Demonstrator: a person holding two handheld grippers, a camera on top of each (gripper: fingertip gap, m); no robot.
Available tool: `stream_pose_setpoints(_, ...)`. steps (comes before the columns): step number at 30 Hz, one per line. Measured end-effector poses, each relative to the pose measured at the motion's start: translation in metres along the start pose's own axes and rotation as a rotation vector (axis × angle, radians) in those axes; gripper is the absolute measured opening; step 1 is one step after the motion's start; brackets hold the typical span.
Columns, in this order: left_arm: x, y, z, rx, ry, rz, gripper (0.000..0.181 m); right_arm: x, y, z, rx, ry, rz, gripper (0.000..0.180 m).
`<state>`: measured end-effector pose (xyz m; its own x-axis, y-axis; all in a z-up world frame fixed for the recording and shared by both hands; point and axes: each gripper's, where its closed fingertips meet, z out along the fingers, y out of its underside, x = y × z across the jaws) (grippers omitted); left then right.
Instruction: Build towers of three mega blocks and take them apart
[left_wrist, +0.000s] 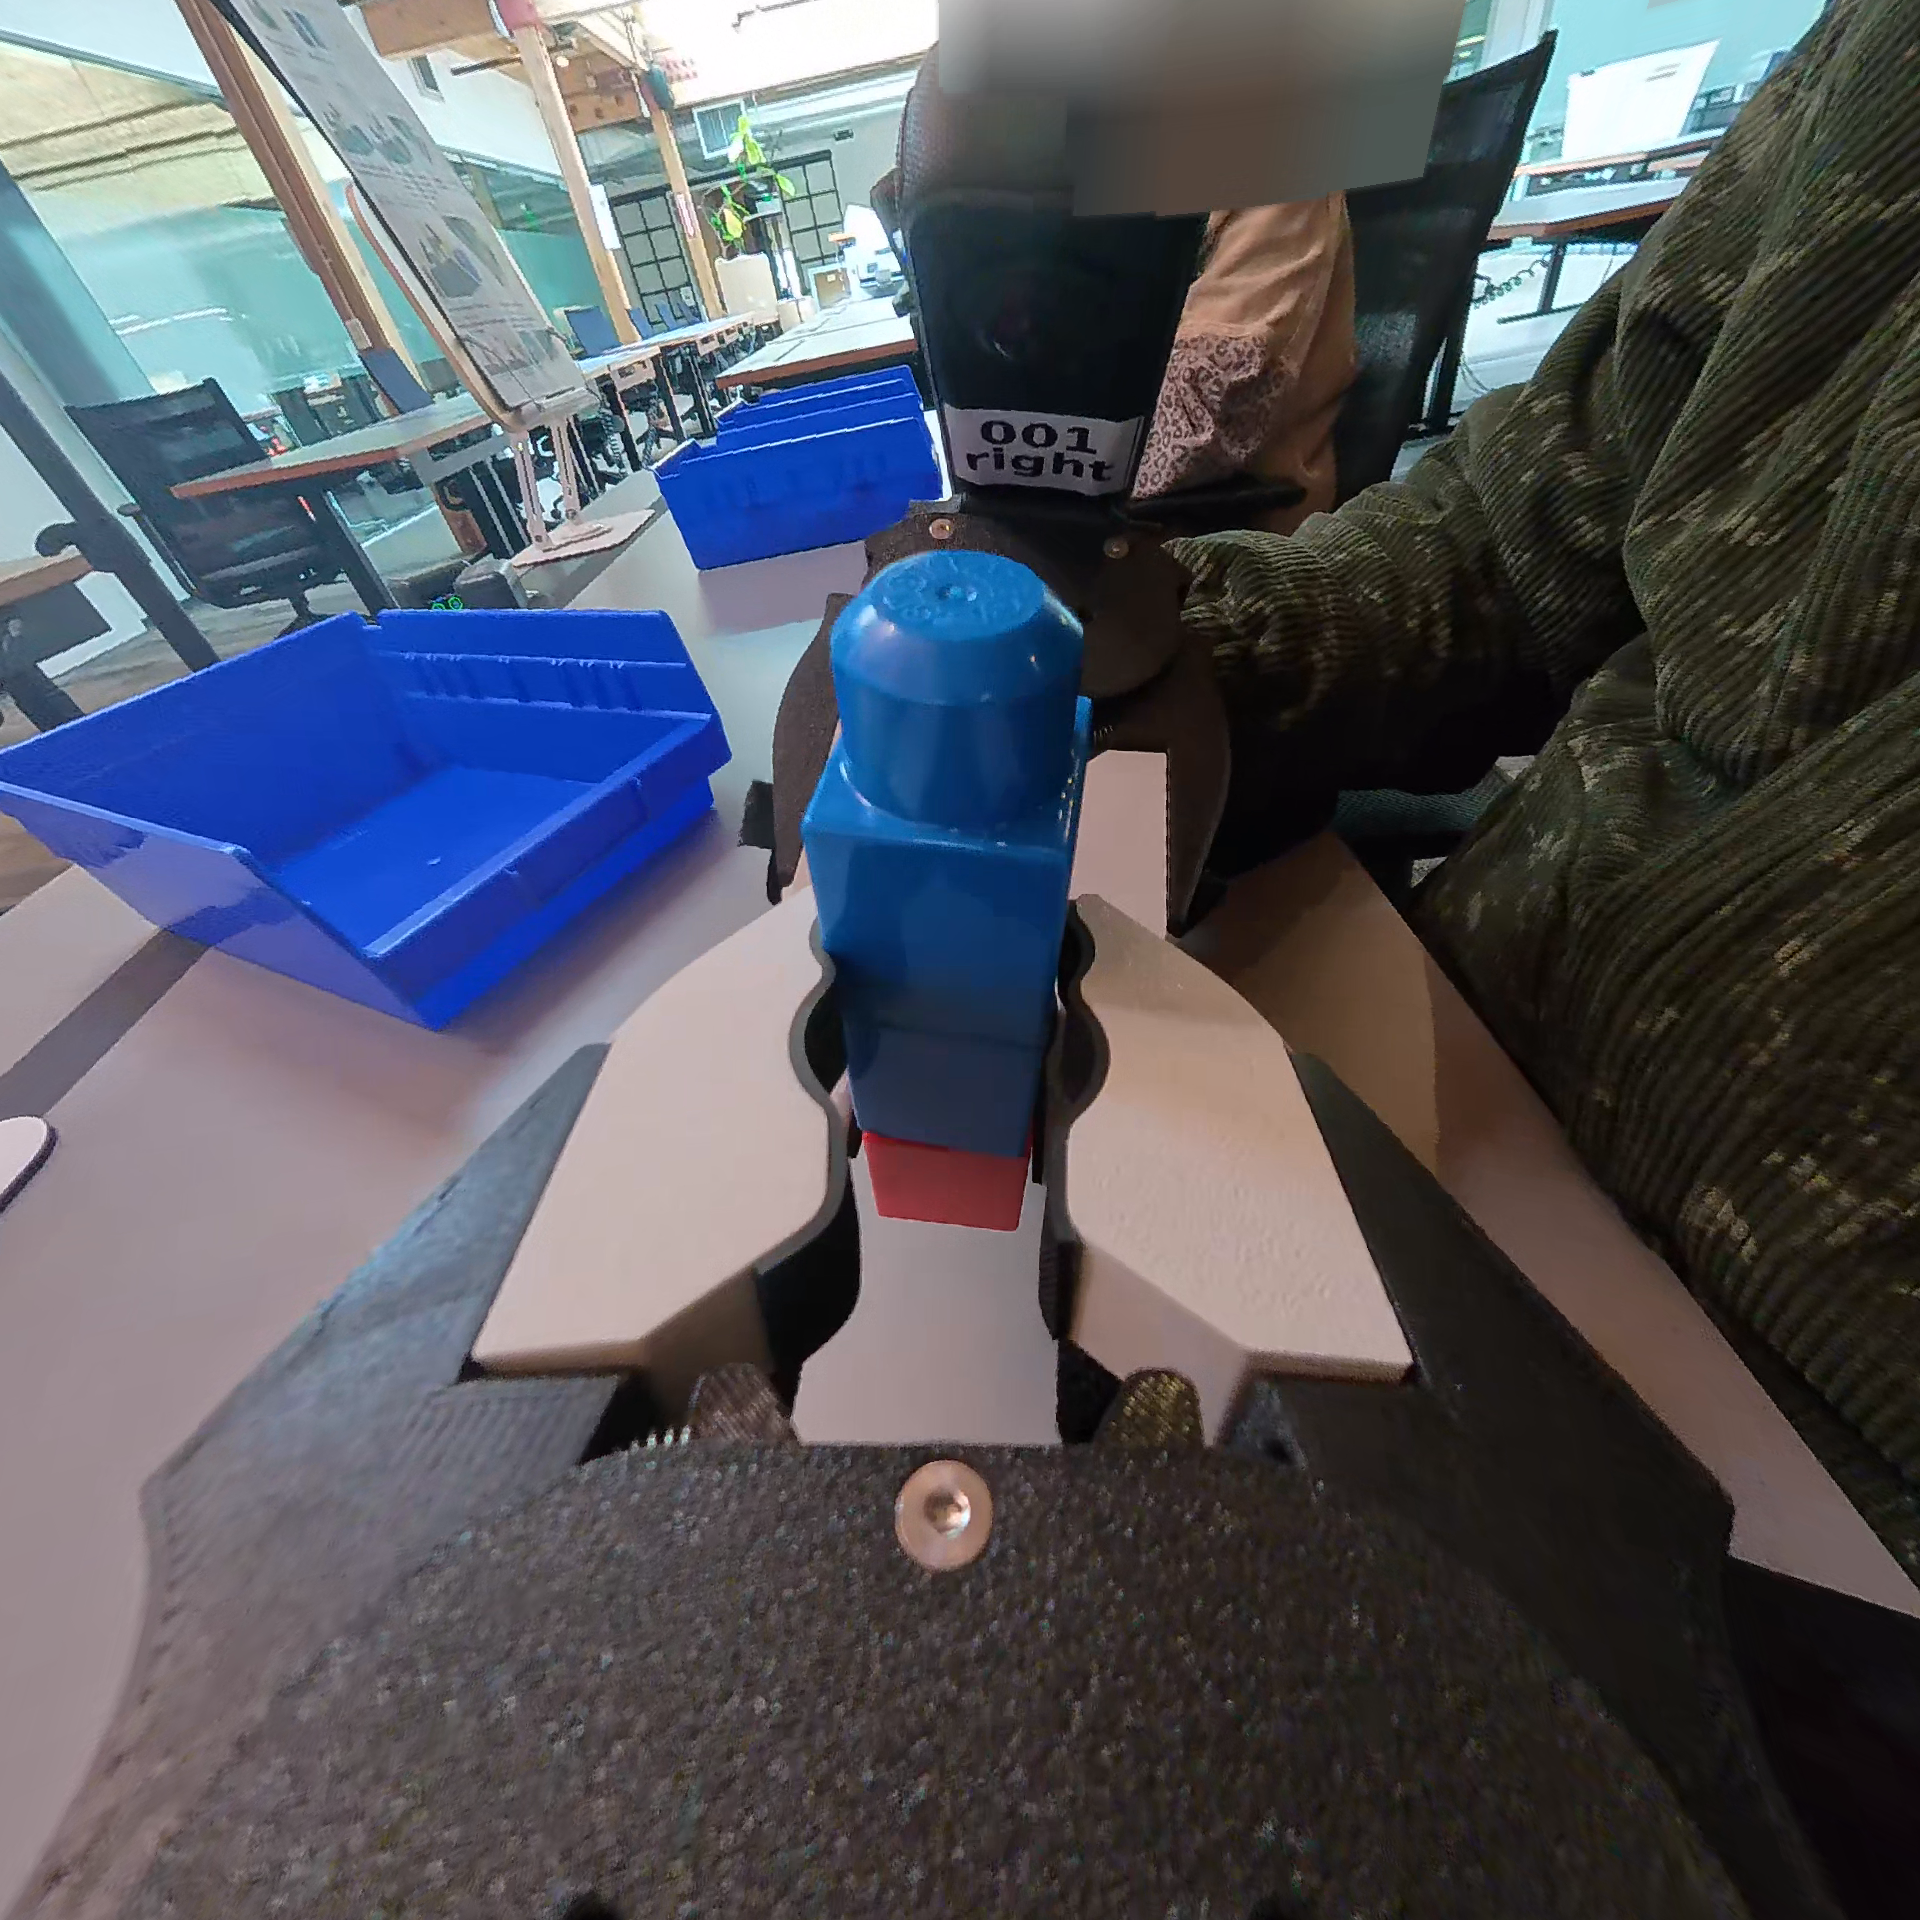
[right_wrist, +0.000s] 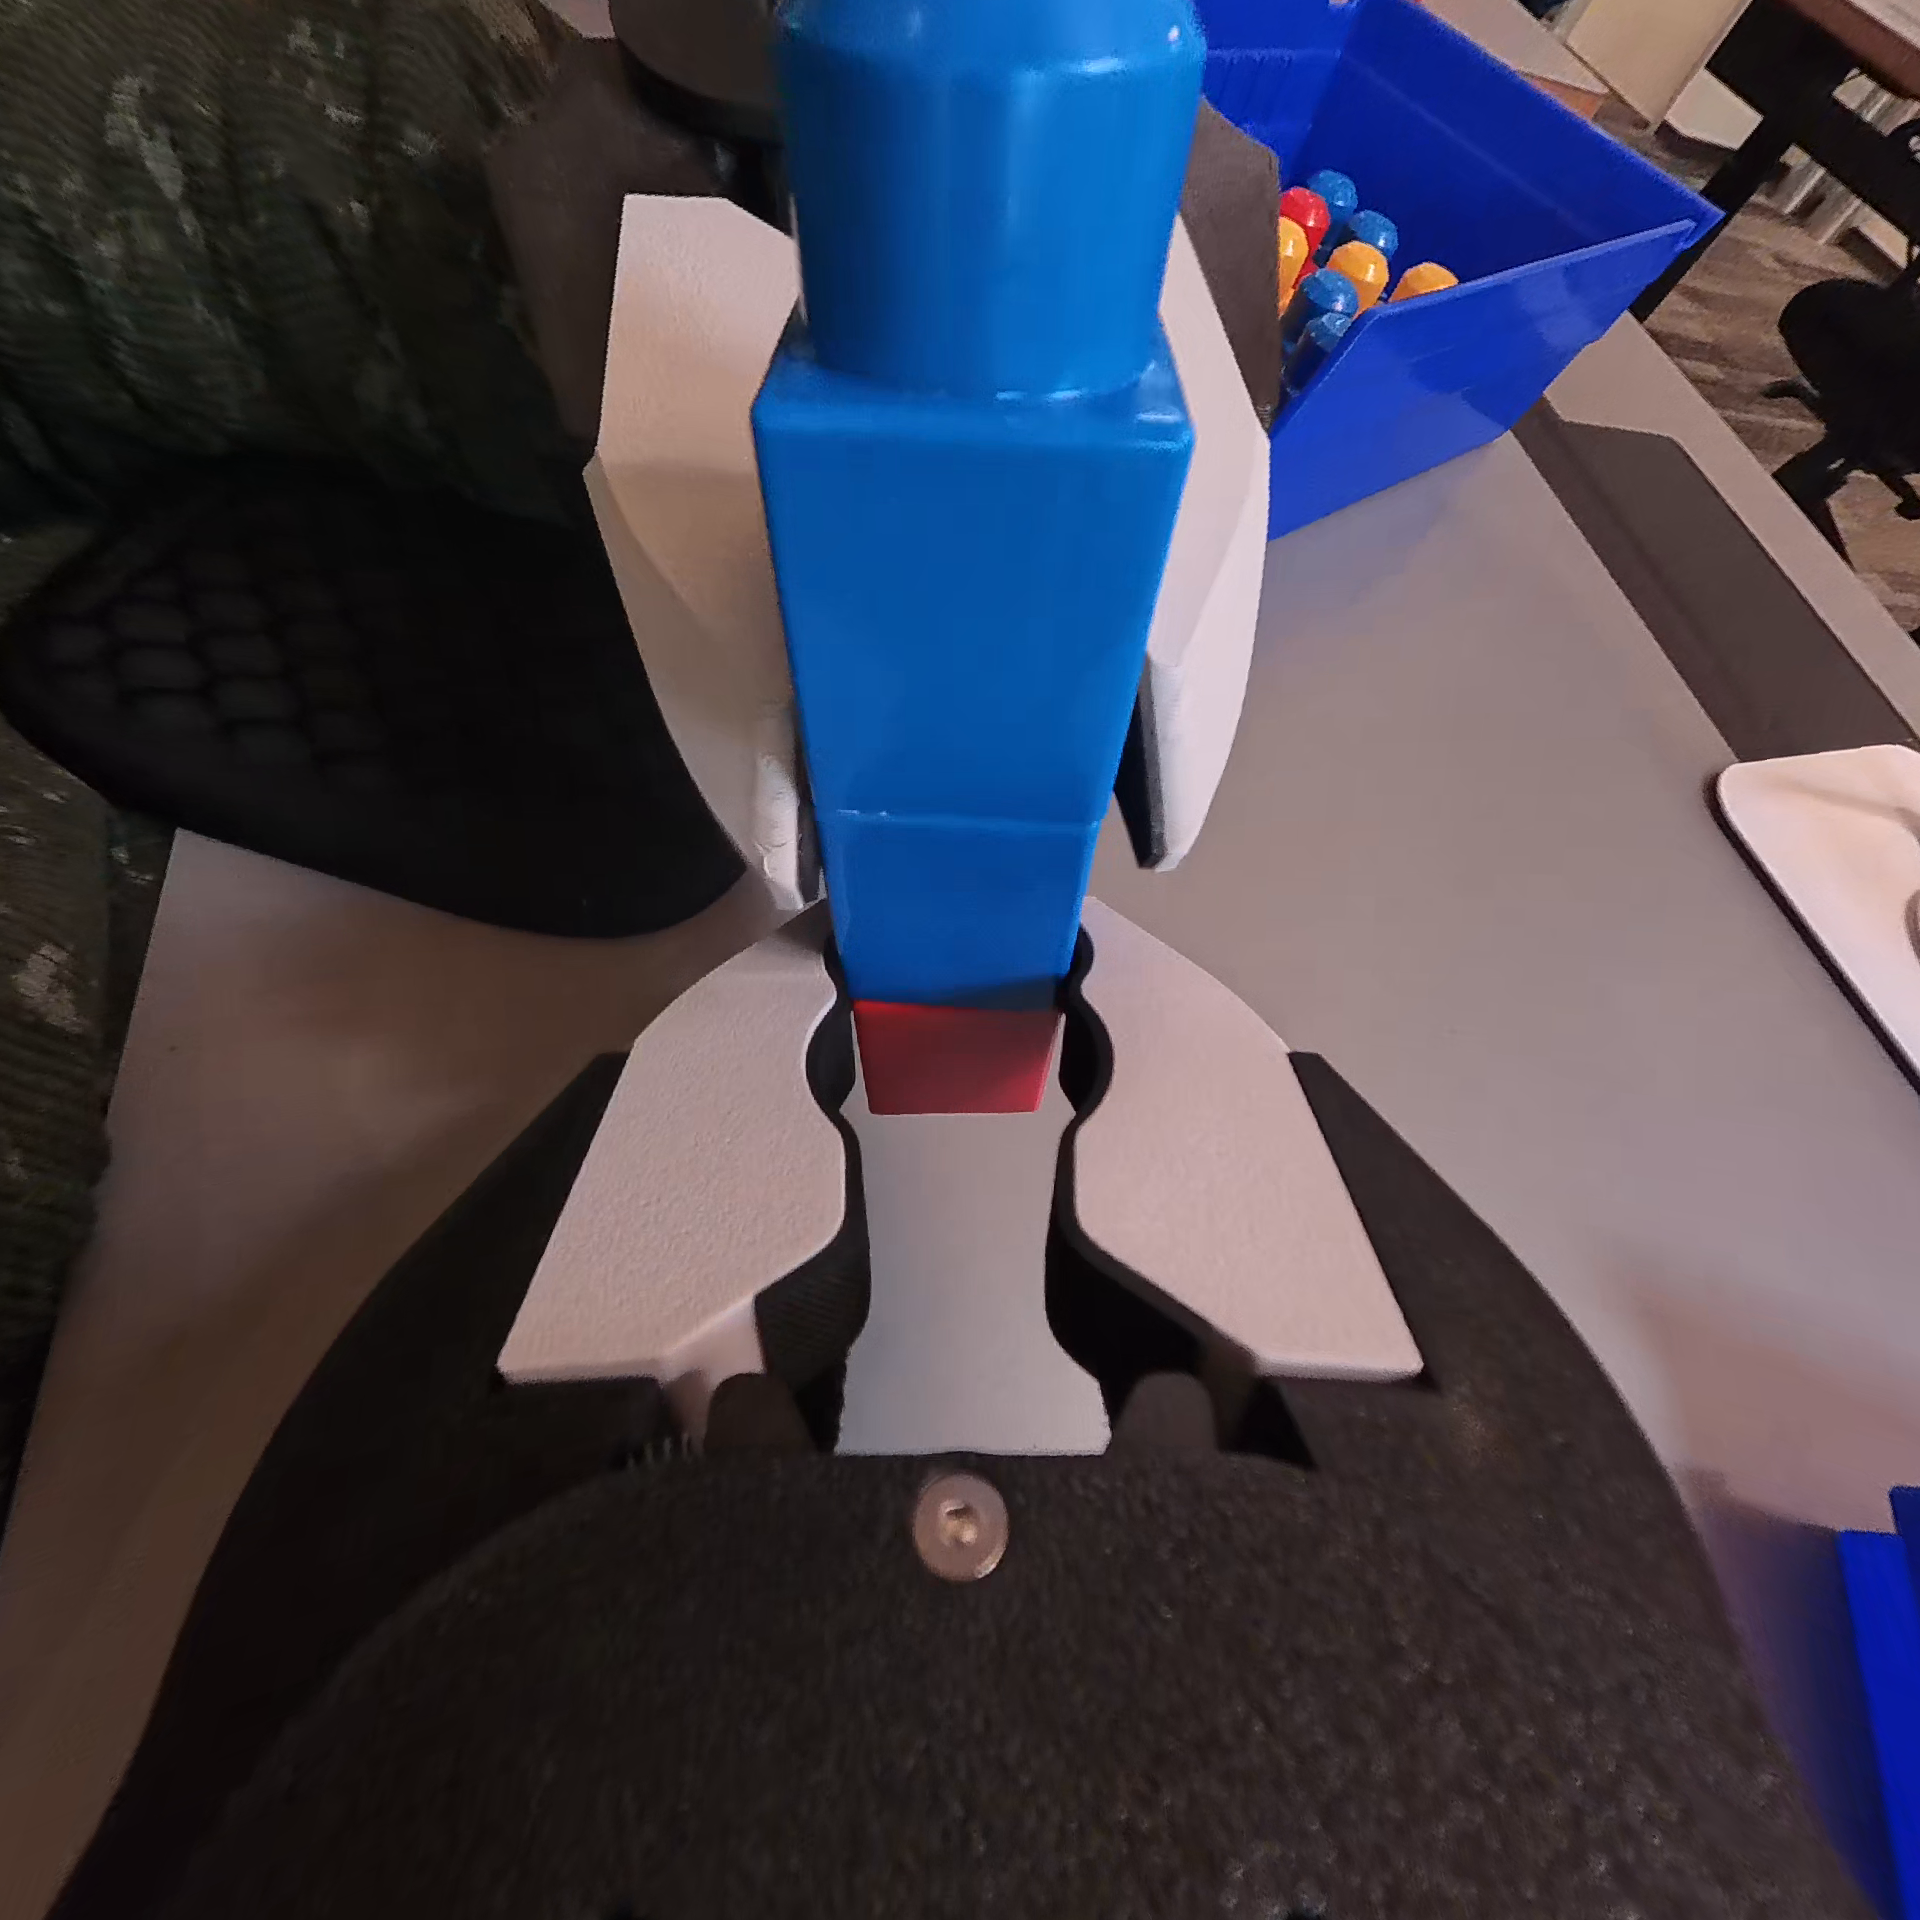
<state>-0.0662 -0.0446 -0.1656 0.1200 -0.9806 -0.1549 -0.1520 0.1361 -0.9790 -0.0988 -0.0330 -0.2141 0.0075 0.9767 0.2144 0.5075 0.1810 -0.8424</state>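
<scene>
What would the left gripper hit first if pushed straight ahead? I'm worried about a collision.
Its fingers already flank the block tower, so the tower comes first. Directly behind it, facing back, sits the right gripper; how close is unclear.

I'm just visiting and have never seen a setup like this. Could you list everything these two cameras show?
Tower blocks: two blue stacked on one red, standing centre, between both grippers.
Empty bin: one, blue, on the table, left in the left wrist view.
Farther bins: a nested blue stack behind it.
Bin of blocks: one, blue, holding red, orange and blue blocks, upper right in the right wrist view.
Table: one, grey.
Sleeve: one, green, right side.
Left gripper: white fingers, closed on the tower's middle.
Right gripper: white fingers, closed at the red block.
</scene>
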Motion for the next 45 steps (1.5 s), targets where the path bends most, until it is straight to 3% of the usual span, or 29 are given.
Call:
stream_pose_setpoints(14, -0.008, 0.007, 0.001, -0.021, -0.026, -0.066, 0.038, 0.003, 0.005, 0.003, 0.007, -0.017, 0.039, 0.037)
stream_pose_setpoints(22, -0.020, 0.003, -0.004, 0.009, -0.039, -0.248, 0.038, 0.008, -0.004, -0.002, 0.096, -0.037, 0.111, 0.051)
stream_pose_setpoints(30, -0.025, -0.002, -0.005, 0.049, -0.052, -0.297, 0.037, 0.008, 0.002, 0.001, 0.066, -0.056, 0.152, 0.041)
stream_pose_setpoints(45, -0.031, -0.007, -0.004, 0.073, -0.111, -0.299, 0.037, 0.014, -0.002, -0.002, 0.079, -0.037, 0.211, 0.039)
